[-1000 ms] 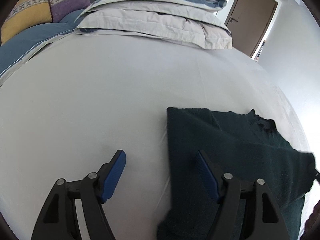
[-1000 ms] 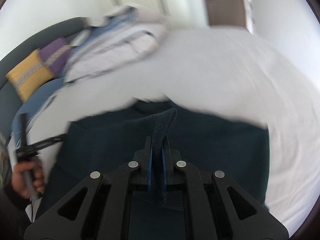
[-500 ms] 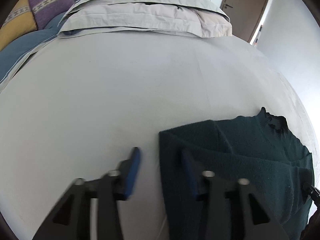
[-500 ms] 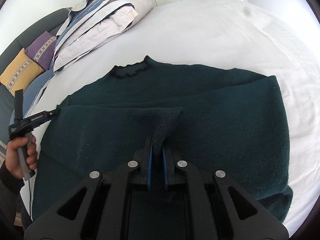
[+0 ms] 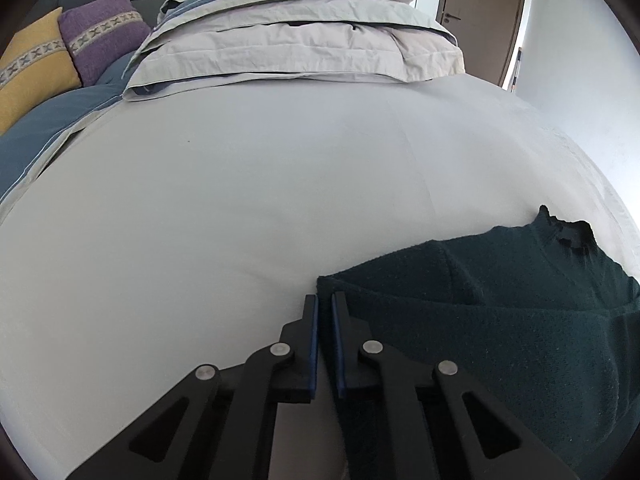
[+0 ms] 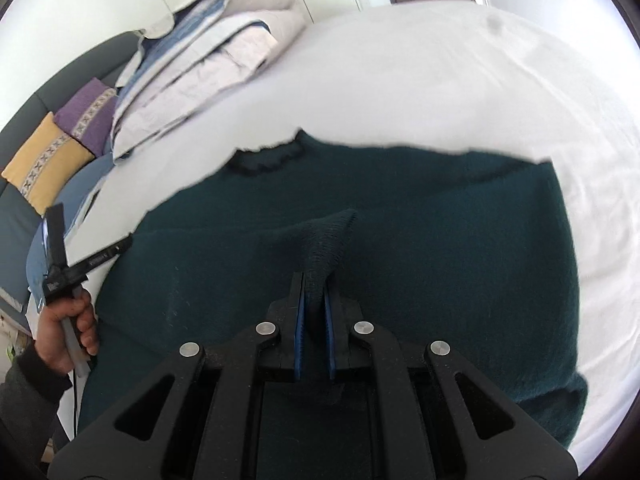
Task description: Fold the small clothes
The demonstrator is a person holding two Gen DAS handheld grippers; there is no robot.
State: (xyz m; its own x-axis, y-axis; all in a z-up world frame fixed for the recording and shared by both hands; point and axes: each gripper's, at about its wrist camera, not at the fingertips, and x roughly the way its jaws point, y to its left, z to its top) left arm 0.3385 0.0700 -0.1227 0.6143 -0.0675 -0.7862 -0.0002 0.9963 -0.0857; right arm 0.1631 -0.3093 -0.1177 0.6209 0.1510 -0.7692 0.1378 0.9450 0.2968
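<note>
A dark green knitted sweater (image 6: 400, 248) lies spread on the white bed sheet (image 5: 240, 200), neckline (image 6: 264, 160) toward the stack of folded duvets and pillows (image 5: 296, 36) at the head of the bed, with its near part already doubled over the body. The right gripper (image 6: 314, 280) is clenched on a ribbed edge of the sweater, most likely a sleeve cuff, which rises in a small peak above the flat cloth; the blur in the right wrist view suggests this gripper is in motion. The left gripper (image 5: 325, 304) sits at the sweater's left folded corner (image 5: 332, 280), its blue pads (image 5: 314, 336) drawn nearly together, with dark cloth running between them, so it appears to be pinching that edge, though how firm the hold is cannot be judged. The person's left hand (image 6: 66, 328) shows in the right wrist view, holding that tool at the garment's side. The step in hand looks like the sleeve fold: one side pinned or held while the cuff is carried across the body. The next move calls for the right gripper to lay the cuff flat over the middle of the sweater and let go without dragging the layer beneath, while the left keeps the edge straight. A yellow cushion (image 5: 28, 64) and a purple cushion (image 5: 102, 34) rest well apart from the work.
</note>
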